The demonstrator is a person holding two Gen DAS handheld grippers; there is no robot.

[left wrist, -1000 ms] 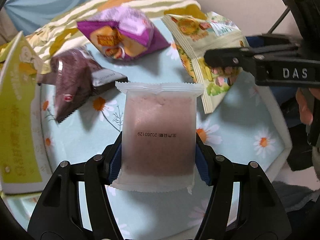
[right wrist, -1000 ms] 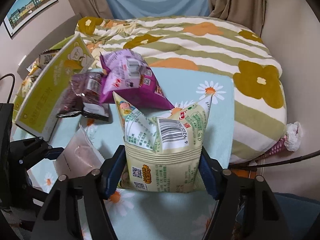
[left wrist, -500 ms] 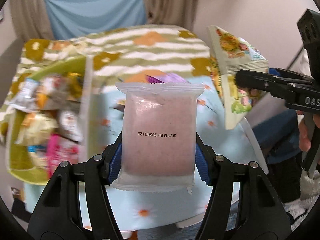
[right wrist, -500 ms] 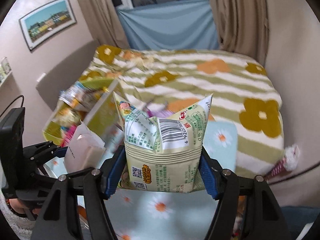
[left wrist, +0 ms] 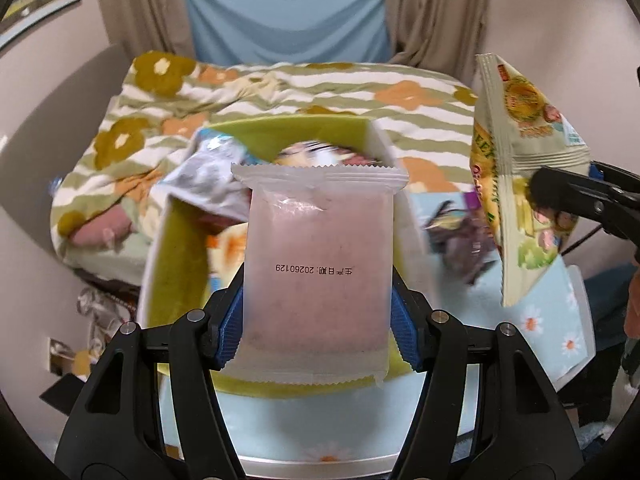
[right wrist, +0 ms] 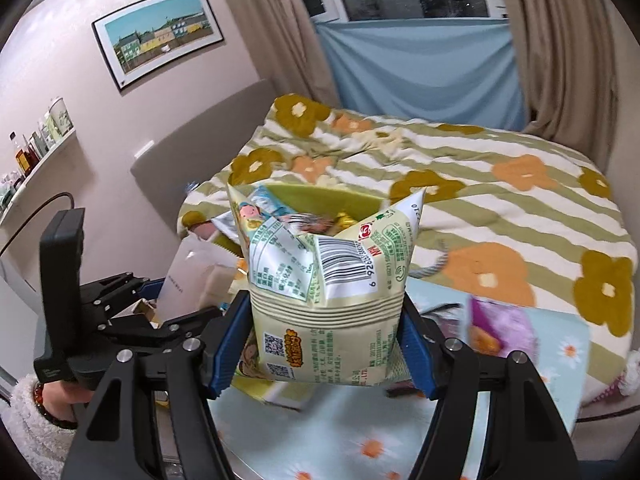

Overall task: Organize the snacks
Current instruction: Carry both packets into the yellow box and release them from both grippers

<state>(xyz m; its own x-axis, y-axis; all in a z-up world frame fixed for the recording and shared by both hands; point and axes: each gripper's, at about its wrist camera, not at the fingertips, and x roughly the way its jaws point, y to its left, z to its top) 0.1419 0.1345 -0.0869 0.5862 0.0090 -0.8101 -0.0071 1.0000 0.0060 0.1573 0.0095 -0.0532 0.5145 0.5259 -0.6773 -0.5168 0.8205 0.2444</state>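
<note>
Since a second ago I've swung both grippers up and left off the daisy-print tray [left wrist: 576, 320], so the green snack box [left wrist: 176, 248] now sits right ahead of me. My left gripper [left wrist: 318, 312] is clamped on the frosted pink packet [left wrist: 320, 264], which hangs above the box's near wall. My right gripper [right wrist: 326, 344] is closed on the pale green snack bag [right wrist: 328, 280], a little right of the box and close beside the left one. The box already looks crowded with wrappers, so I reckon a packet dropped on the heap could slide over the wall. With both grippers heading for one opening, they could knock together or catch the rim and tip the box
</note>
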